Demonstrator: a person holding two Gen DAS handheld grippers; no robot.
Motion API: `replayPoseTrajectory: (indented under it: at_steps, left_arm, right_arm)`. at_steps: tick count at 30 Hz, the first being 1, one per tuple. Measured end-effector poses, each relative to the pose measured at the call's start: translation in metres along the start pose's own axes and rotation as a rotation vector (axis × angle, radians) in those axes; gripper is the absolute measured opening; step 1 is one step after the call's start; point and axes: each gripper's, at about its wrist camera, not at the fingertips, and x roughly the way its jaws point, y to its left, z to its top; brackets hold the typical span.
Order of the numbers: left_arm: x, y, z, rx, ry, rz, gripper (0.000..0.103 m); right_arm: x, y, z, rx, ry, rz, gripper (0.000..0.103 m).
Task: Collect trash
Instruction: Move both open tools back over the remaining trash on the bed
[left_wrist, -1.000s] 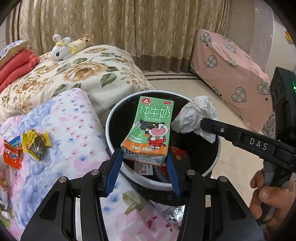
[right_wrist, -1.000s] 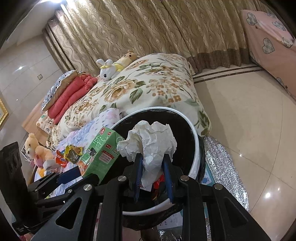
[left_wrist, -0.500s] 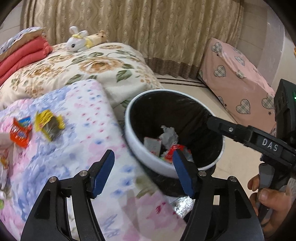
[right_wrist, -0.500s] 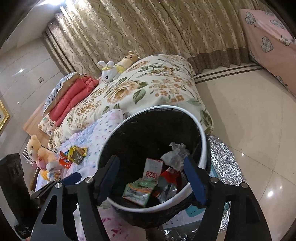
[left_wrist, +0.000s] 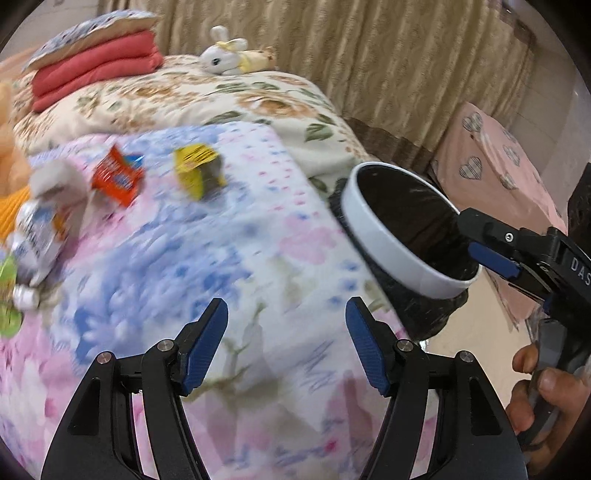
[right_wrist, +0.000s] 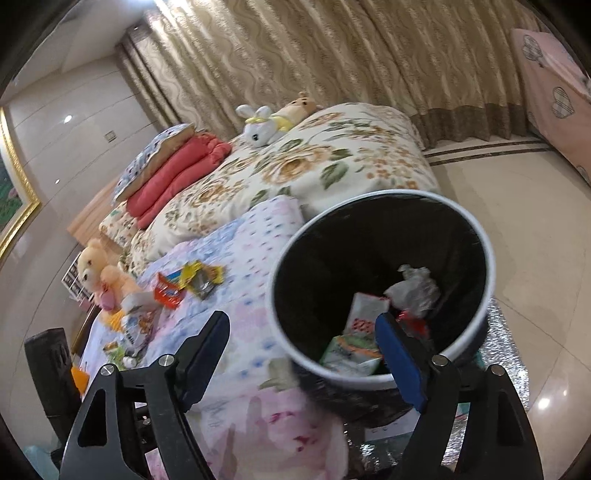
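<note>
1. Between loads, I judge: left gripper (left_wrist: 286, 328) stands apart and empty; right gripper (right_wrist: 303, 354) is opening, nothing between its fingers.
2. Next calls for reaching the yellow wrapper (left_wrist: 197, 170) and red wrapper (left_wrist: 118, 179), ahead-left of the left fingers (bin (right_wrist: 380, 380) lies right).
3. Surface: soft floral blanket (left_wrist: 207, 258); bedroom, curtains (right_wrist: 332, 55) behind.

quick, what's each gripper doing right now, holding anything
left gripper: open, nothing between its jaws, over the quilt.
right gripper: jaws opening, nothing held, by the trash bin.
</note>
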Motion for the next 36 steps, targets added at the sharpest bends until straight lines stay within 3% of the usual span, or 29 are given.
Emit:
replayPoseTrajectory:
  at_steps: [12, 36]
  left_arm:
    - [-0.027, 0.060, -0.024, -0.126, -0.012, 0.057, 0.068]
    - [-0.072, 0.181, -0.062, -0.389, -0.054, 0.190, 0.068]
  right_arm:
    - [0.021, 0.060, -0.023, -0.080, 0.064, 0.078, 0.086]
    - [0.080, 0.134, -0.061, -0.159, 0.203, 0.176, 0.087]
